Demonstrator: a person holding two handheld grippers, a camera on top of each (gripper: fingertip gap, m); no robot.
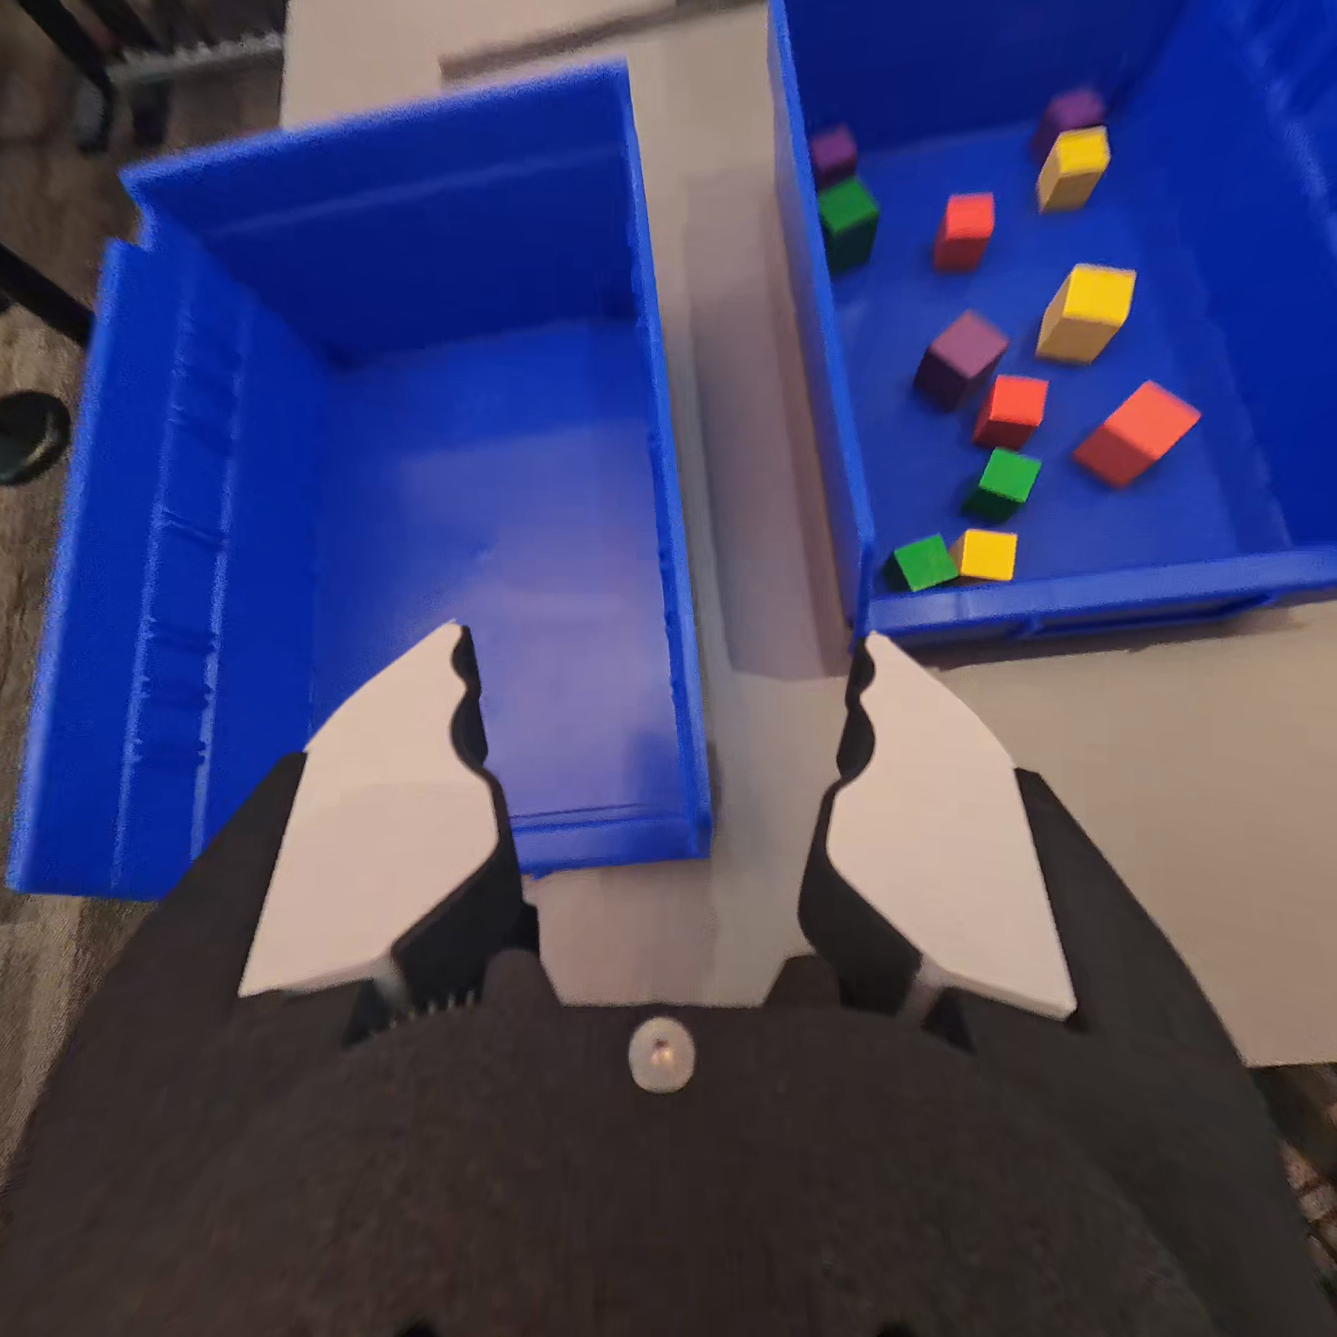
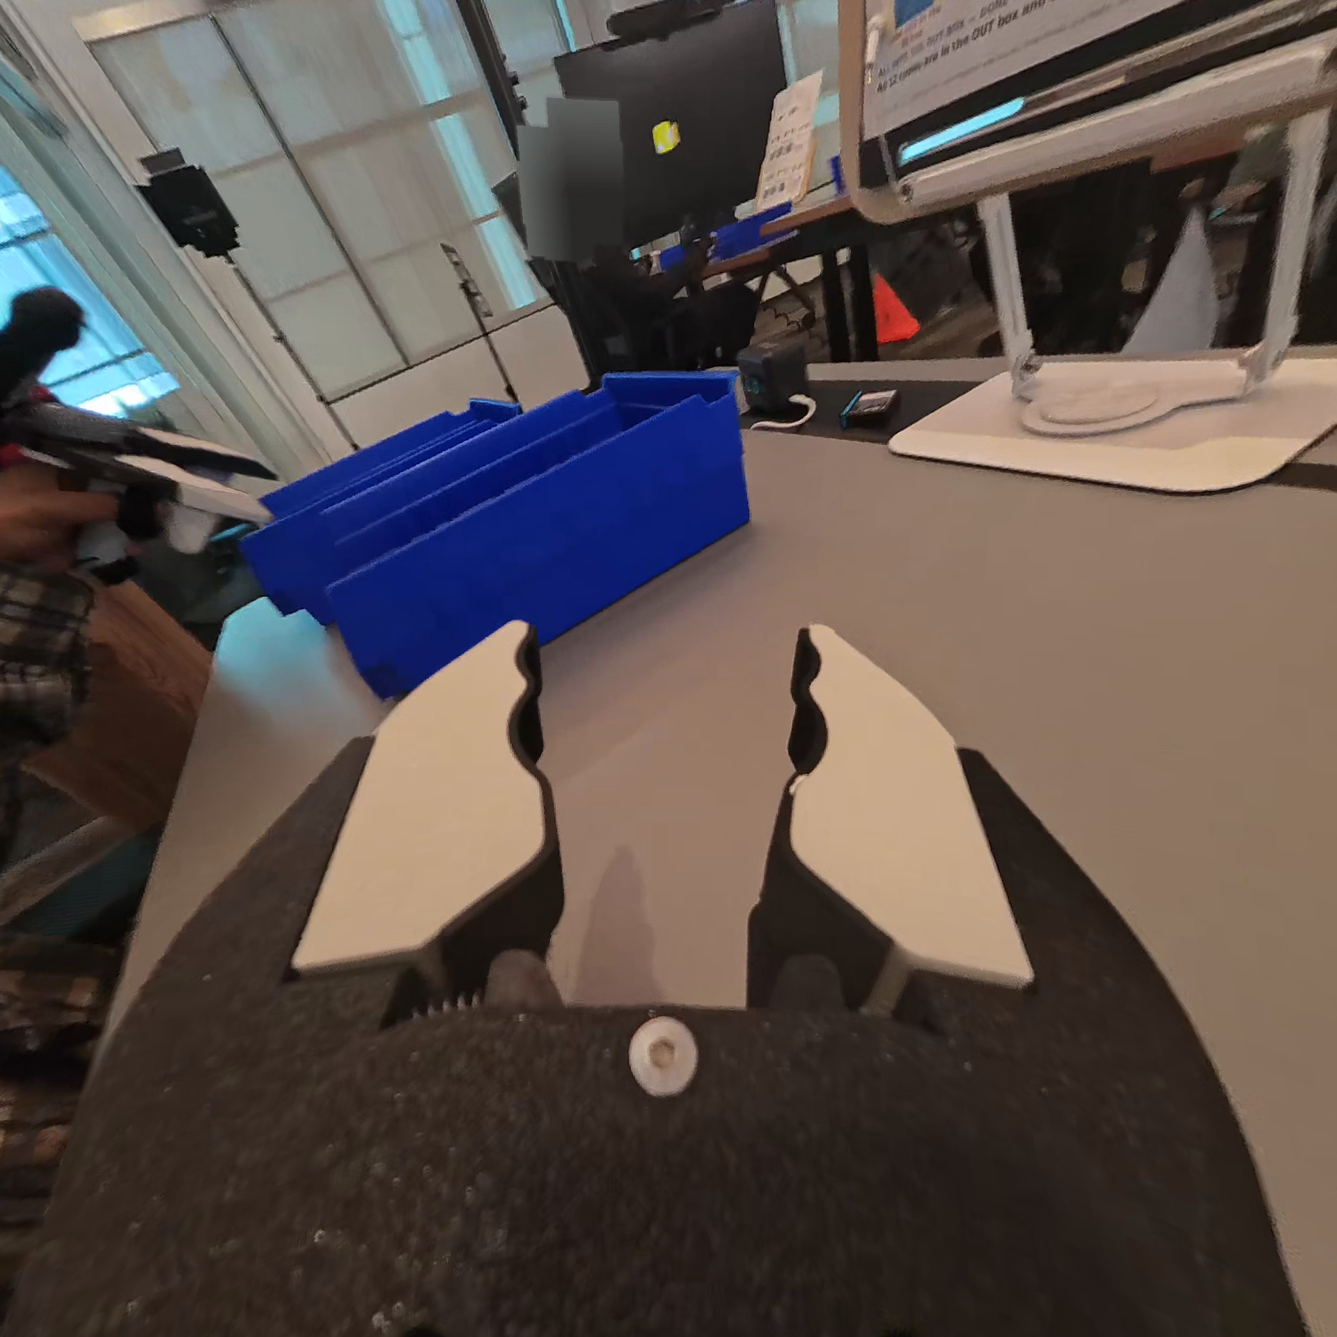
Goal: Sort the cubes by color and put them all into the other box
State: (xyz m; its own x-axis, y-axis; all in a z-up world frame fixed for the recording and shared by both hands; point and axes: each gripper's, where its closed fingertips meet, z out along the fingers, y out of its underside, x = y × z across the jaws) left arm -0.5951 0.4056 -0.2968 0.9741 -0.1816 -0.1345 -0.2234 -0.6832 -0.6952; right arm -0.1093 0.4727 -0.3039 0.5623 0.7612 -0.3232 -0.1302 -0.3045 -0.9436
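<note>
In the left wrist view an empty blue box (image 1: 217, 579) stands on the left. A second blue box (image 1: 1230, 362) on the right holds several loose cubes: yellow (image 1: 1085, 311), red (image 1: 1136, 434), green (image 1: 1006, 481) and purple (image 1: 962, 358). My left gripper (image 1: 662, 637) is open and empty, held above the near end of the empty box and the gap between the boxes. In the right wrist view my right gripper (image 2: 665, 637) is open and empty above the grey table, just short of the near blue box (image 2: 550, 550). The left gripper (image 2: 181, 492) shows at the far left.
A white monitor stand (image 2: 1114, 427) sits on the grey table (image 2: 1013, 651) at the back right. A small black device (image 2: 774, 376) and a dark flat item (image 2: 872, 405) lie behind the boxes. A person's checked sleeve (image 2: 36, 651) is at the left edge.
</note>
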